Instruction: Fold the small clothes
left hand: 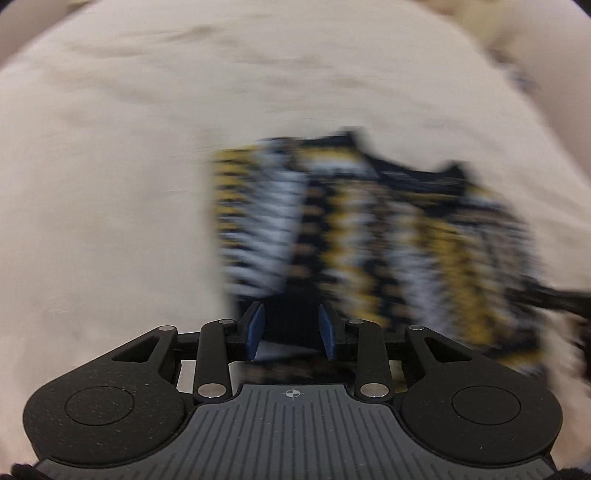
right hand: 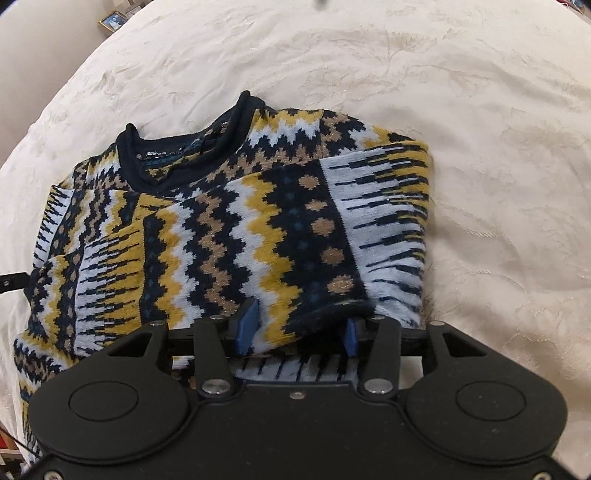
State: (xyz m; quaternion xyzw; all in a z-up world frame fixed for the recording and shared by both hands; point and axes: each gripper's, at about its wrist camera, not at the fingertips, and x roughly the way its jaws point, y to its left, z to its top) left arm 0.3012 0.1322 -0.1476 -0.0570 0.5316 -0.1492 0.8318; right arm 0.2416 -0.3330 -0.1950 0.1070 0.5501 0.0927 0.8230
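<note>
- The sweater (right hand: 229, 221) is lying on the cream bedspread (right hand: 480, 110); its neck label is showing white lettering too small to read.
- The right gripper (right hand: 297, 325) is clamping a folded sleeve, its lower edge hidden.
- The left gripper (left hand: 291, 328) is gaping partly over the dark hem; through the blur, I cannot tell whether it is gripping.

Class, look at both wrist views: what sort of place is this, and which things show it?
Probably a bedroom at home: a patterned knitted sweater lies on a cream embossed bedspread, and a framed photo stands beyond its edge.

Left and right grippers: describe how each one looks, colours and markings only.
Left gripper: matte black linkage arms with silver pivot pins, blue pads, a ribbed grey plate bearing a small crosshair mark. Right gripper: same black linkages, silver pins and blue pads, but a plain black plate.
</note>
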